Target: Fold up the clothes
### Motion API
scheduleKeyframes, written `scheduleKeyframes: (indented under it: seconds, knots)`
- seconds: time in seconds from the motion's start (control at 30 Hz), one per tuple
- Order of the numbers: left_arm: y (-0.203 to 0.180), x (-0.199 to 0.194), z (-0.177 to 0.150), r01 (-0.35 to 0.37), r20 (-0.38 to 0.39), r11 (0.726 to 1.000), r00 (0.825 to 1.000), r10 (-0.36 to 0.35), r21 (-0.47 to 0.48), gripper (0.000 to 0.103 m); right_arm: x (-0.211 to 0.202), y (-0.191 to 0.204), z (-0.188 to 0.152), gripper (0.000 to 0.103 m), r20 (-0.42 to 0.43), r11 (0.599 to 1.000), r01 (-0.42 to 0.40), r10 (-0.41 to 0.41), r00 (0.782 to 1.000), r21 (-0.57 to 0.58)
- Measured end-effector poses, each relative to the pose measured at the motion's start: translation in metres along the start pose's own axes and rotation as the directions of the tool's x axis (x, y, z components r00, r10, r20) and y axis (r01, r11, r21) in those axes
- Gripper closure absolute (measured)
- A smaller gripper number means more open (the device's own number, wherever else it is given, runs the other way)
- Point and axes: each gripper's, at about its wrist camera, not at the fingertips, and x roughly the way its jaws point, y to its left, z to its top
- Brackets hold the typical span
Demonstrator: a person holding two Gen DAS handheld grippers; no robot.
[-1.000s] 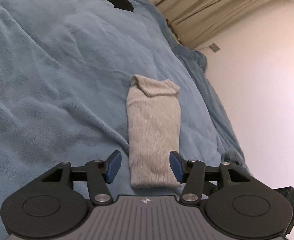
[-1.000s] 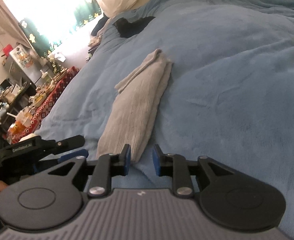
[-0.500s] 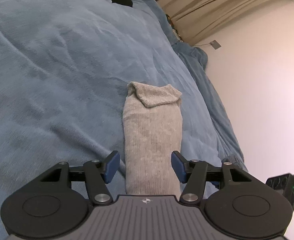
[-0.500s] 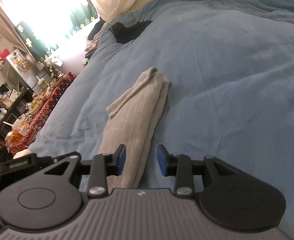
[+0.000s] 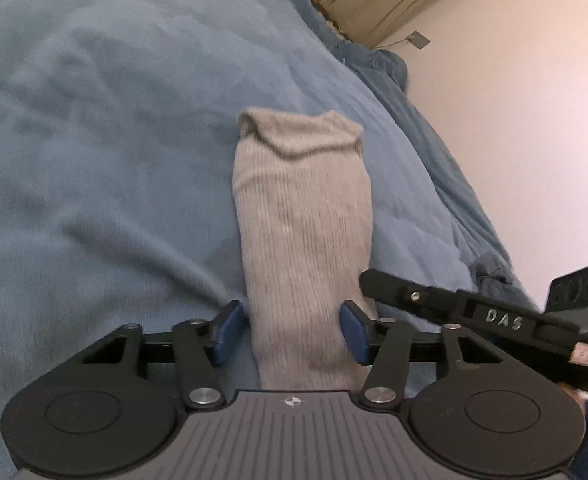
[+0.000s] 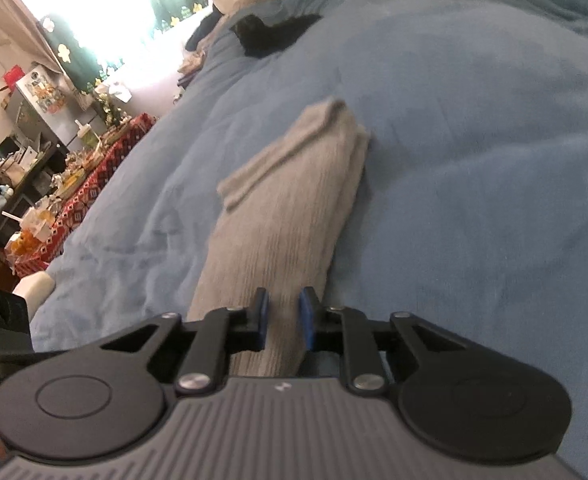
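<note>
Left wrist view: the left gripper (image 5: 289, 332) has advanced over the near end of the grey folded garment (image 5: 306, 224) on the blue bed (image 5: 93, 160); its jaws, just narrowed, straddle the cloth unclamped. The right gripper's arm enters at right.

Right wrist view: the right gripper (image 6: 283, 320), jaws just closing, pinches the garment's near right edge, suggesting a lift for folding. Only here a cluttered side table (image 6: 73, 184) shows.

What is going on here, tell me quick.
A person with a handheld gripper in each hand is working at a grey sock lying on a blue blanket. The left gripper straddles its near end, open. The right gripper has just been closing around its near end too.
</note>
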Motion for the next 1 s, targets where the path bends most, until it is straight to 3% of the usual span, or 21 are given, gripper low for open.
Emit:
scheduleKeyframes:
  seconds: [0.13,0.33,0.43,0.63,0.83,1.0]
  knots:
    - [0.010,-0.011,-0.013,0.039,-0.005,0.998,0.999,-0.040,-0.057,0.060,-0.007,0.001,-0.019,0.082,-0.015,1.000,-0.013,0.013,1.000,0.018]
    - [0.024,-0.018,-0.024,0.085,-0.001,0.984,0.996,-0.086,-0.155,0.086,-0.026,-0.003,-0.042,0.080,0.000,0.997,-0.026,0.026,1.000,0.066]
    - [0.033,-0.018,-0.027,0.115,0.017,0.970,0.993,-0.114,-0.216,0.094,-0.034,-0.002,-0.048,0.080,0.007,0.998,-0.020,0.020,1.000,0.059]
    - [0.018,-0.028,-0.033,0.089,0.034,0.985,0.996,-0.085,-0.146,0.096,-0.046,-0.012,-0.050,0.077,0.020,0.996,-0.044,0.042,0.999,0.081]
    - [0.022,-0.029,-0.033,0.087,0.032,0.982,0.996,-0.083,-0.170,0.096,-0.037,-0.018,-0.048,0.071,0.012,0.986,-0.088,0.087,0.996,0.140]
    - [0.022,-0.027,-0.031,0.077,0.022,0.982,0.997,-0.075,-0.171,0.096,-0.013,-0.022,-0.052,0.071,-0.040,0.985,-0.073,0.080,0.996,0.157]
